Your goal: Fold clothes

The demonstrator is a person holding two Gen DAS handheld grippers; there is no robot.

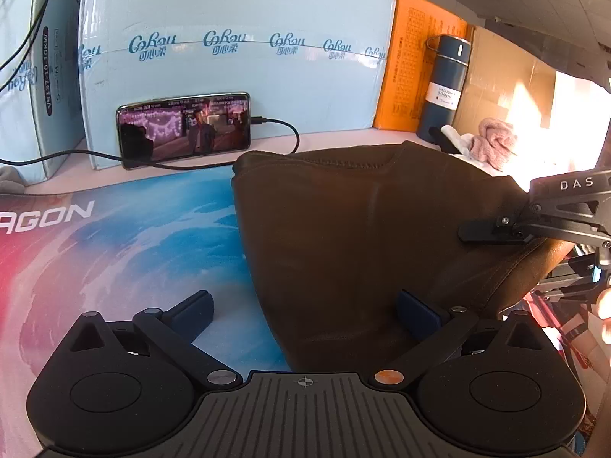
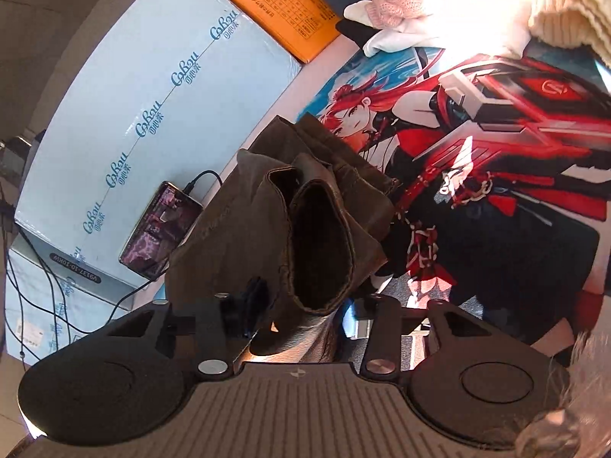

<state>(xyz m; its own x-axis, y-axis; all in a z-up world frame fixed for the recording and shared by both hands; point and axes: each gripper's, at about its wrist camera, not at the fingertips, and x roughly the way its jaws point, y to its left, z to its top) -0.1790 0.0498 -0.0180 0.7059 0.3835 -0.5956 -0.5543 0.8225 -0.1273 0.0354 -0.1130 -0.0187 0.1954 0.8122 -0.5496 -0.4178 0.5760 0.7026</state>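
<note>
Mid-fold: brown garment (image 1: 343,236) at frame centre-right on mat (image 1: 114,252). Right gripper (image 2: 301,313) pinches its hem; left gripper (image 1: 305,309) jaws wide, one finger over cloth. Next: L clamps edge.

A dark brown, leather-like garment (image 1: 343,252) is seen with a darker, near-black lining inside its open leg ends (image 2: 320,252). The printed desk mat (image 1: 126,252) is coloured in swirls of sky blue, white and pink, with pale grey lettering at its left edge; its other end (image 2: 496,175) is printed with a red-haired cartoon figure in red, black and white. Pale blue cardboard boxes (image 1: 236,76) are marked with repeated teal logos. A flat orange box (image 1: 416,61) is patterned with a fine darker grid. A dark teal cylindrical flask (image 1: 445,87) is banded by a white label. A fluffy pink knit (image 1: 494,141) is shown beside white cloth (image 2: 385,42).
</note>
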